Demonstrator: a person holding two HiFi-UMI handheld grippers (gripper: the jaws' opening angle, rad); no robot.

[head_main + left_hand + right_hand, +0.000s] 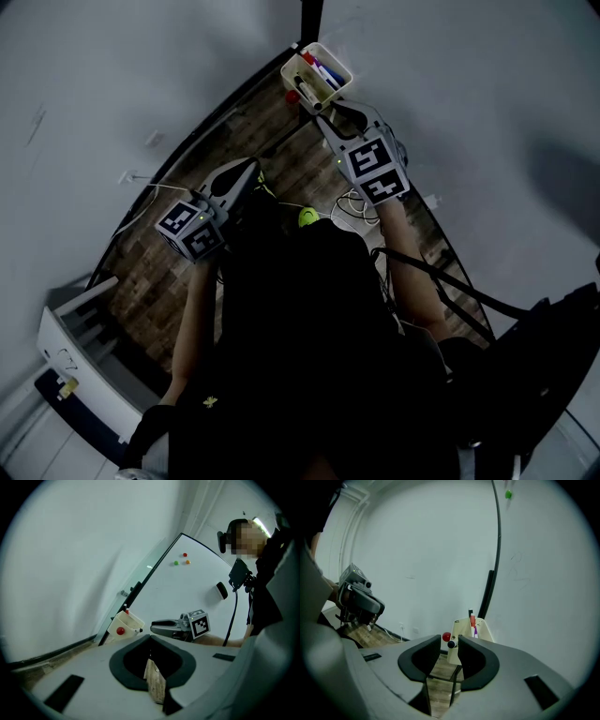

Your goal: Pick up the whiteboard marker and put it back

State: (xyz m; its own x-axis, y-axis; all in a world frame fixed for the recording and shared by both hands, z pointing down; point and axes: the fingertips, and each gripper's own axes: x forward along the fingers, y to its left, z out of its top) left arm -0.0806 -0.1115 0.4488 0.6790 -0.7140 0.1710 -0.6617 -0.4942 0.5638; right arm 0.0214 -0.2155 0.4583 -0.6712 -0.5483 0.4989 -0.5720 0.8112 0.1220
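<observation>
A cream marker holder [317, 73] hangs at the whiteboard's lower corner, with several markers [473, 622] standing in it and a red magnet [446, 637] on its side. My right gripper [450, 642] is just in front of the holder, its tips pinching a whiteboard marker [451, 644] with a dark cap. The left gripper view shows that marker [139, 630] between the holder [124, 624] and the right gripper [157, 626]. My left gripper [253, 172] hangs further back over the floor, its tips together with nothing in them.
The whiteboard [487, 94] fills the right side; it carries an eraser [221, 590] and small coloured magnets [184, 555]. A plain wall [112, 75] is on the left. Wood floor [169, 272] lies below with cables [352, 206], and a white shelf [84, 347] is at lower left.
</observation>
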